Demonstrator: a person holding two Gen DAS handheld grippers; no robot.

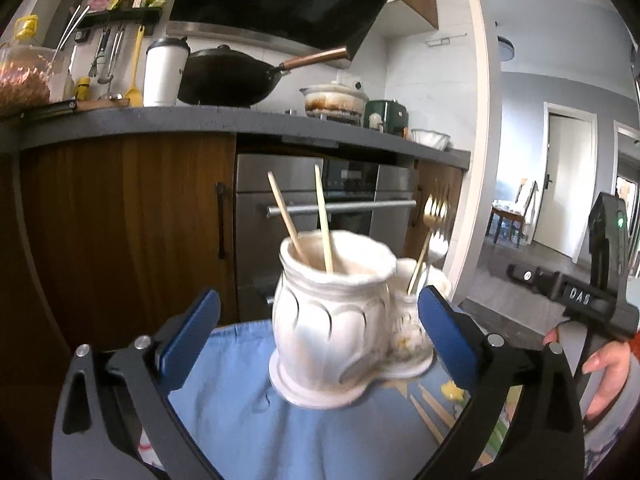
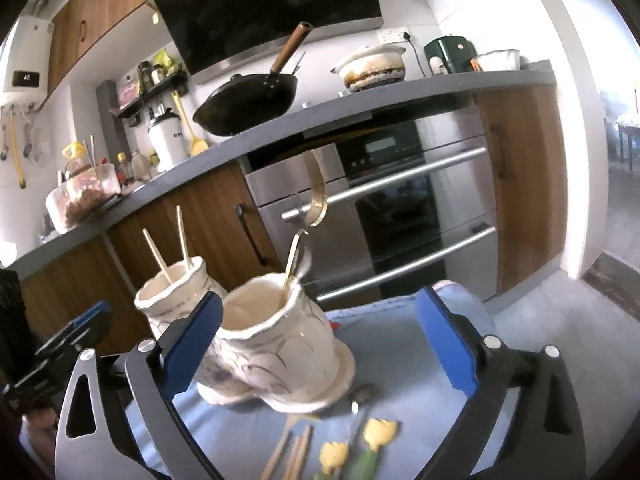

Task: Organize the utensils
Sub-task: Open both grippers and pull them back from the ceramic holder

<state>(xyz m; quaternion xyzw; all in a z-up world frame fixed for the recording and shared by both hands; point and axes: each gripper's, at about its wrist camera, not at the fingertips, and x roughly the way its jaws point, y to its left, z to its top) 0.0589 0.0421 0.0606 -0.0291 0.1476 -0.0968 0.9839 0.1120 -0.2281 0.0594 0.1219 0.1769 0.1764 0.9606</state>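
While both claws stand wide and empty, the white ceramic double-pot holder sorts utensils. Pale wooden chopsticks fill one pot; a gold metal fork the other.

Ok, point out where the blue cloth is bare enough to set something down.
Free: the blue cloth left of the double white holder, and the stretch right of it in the right wrist view. Crowded: in front of it, where loose chopsticks, a spoon and yellow flowers lie.
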